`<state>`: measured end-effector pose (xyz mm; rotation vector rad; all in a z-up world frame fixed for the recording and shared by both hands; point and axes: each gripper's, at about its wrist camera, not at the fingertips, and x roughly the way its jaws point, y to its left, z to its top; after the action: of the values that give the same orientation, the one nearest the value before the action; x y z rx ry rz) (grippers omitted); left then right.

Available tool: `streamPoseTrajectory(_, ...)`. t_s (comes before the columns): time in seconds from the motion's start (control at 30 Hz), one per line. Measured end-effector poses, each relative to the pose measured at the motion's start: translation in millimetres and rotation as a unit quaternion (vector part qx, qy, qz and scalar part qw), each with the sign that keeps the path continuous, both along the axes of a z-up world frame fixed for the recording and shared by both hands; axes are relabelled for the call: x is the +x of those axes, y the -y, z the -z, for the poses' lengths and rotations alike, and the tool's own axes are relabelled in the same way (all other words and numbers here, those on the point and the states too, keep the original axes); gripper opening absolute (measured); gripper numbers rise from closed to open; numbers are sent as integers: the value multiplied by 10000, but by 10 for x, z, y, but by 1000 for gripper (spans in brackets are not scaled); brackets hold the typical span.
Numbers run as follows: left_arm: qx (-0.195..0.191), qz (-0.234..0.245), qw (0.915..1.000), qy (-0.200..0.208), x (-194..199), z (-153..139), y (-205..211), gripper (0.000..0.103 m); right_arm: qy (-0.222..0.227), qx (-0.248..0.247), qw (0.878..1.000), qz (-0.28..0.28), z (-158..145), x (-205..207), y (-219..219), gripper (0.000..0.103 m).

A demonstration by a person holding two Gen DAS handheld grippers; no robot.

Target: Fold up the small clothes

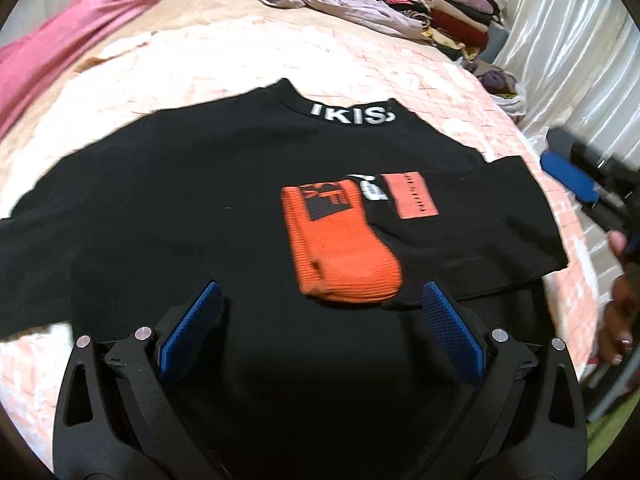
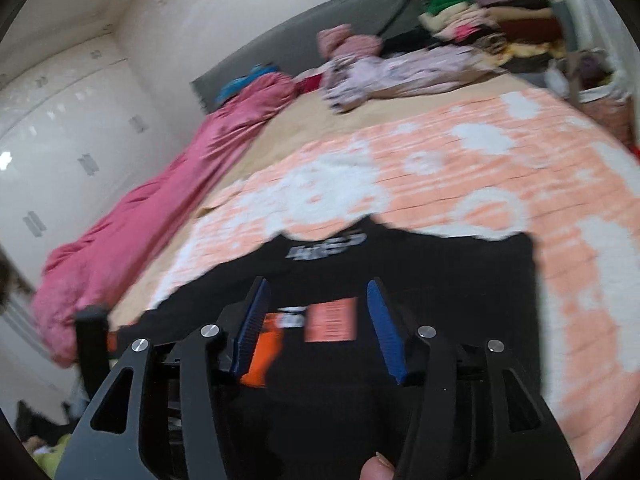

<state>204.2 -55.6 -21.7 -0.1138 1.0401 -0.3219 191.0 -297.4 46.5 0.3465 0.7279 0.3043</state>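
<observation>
My left tool hangs wide open over the lower part of the black top, holding nothing. The top lies flat on the bed, one sleeve already laid across, its orange cuff in the middle. I should fold the other sleeve in evenly. My right tool is half open and empty above the patch. The jersey looks soft and limp, the cuff thick and ribbed.

A pink blanket lies along the bed's edge beside white cupboards.
</observation>
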Motion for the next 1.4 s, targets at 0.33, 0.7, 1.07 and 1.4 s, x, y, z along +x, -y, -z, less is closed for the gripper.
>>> streamPoseTrajectory(0.33, -27, -349, 9987, -358, 334, 198, 304, 84, -75, -405, 9966, 711, 344, -117, 484, 53)
streamPoseTrajectory(0.7, -113, -614, 9980, 130, 332, 135, 355, 14, -101, -446, 9913, 1233, 408, -147, 829, 58)
streamPoseTrajectory(1.07, -20, -750, 9921, 1005, 248, -463, -133, 12, -70, -513, 9910, 1231, 403, -165, 841, 58)
streamPoseTrajectory(1.4, 20, -942, 9942, 528, 373, -176, -422, 13, -58, -914, 9910, 976, 427, -145, 579, 58)
